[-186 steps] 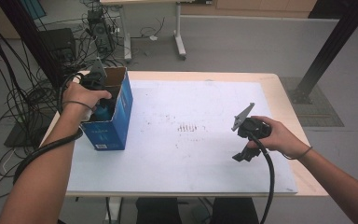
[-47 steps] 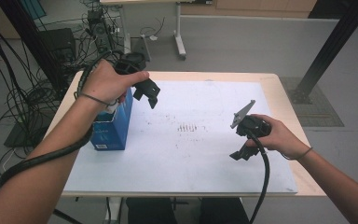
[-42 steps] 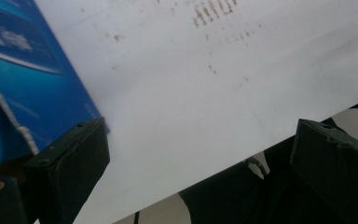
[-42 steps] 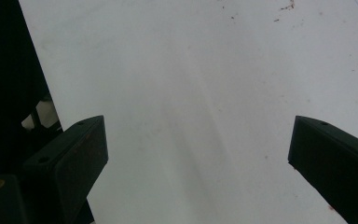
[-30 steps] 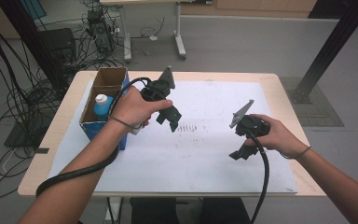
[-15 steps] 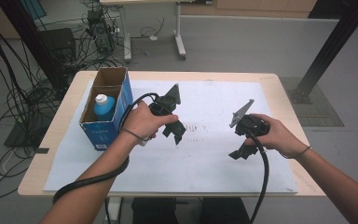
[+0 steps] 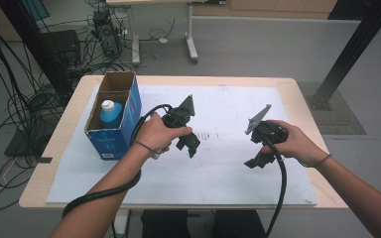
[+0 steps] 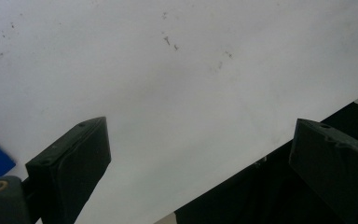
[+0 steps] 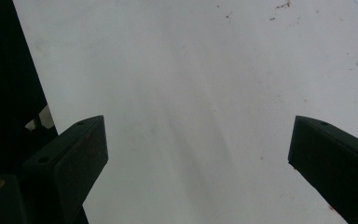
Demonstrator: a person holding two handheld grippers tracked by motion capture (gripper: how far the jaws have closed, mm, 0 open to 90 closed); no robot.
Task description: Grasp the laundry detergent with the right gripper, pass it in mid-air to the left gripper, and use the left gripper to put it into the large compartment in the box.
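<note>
A blue cardboard box [image 7: 113, 119] with an open top stands at the table's left. Inside it sits a blue bottle [image 7: 110, 113] with a white cap. My left gripper [image 7: 192, 146] hovers over the white sheet [image 7: 218, 173] just right of the box, jaws wide apart with nothing between them. Its own view [image 8: 198, 158] looks down on bare sheet and the table's front edge. My right gripper [image 7: 256, 160] hangs over the sheet at the right, also open and empty [image 9: 198, 154].
The white sheet covers most of the wooden table [image 7: 302, 99]. Faint dark marks [image 7: 211, 135] dot its middle. Cables [image 7: 25, 114] and equipment lie on the floor at the left. A black post [image 7: 349, 49] stands at the far right.
My left gripper left the box, where it had reached in, and swung right and down to the sheet's middle. The bottle now stands in the box. The right gripper stayed put.
</note>
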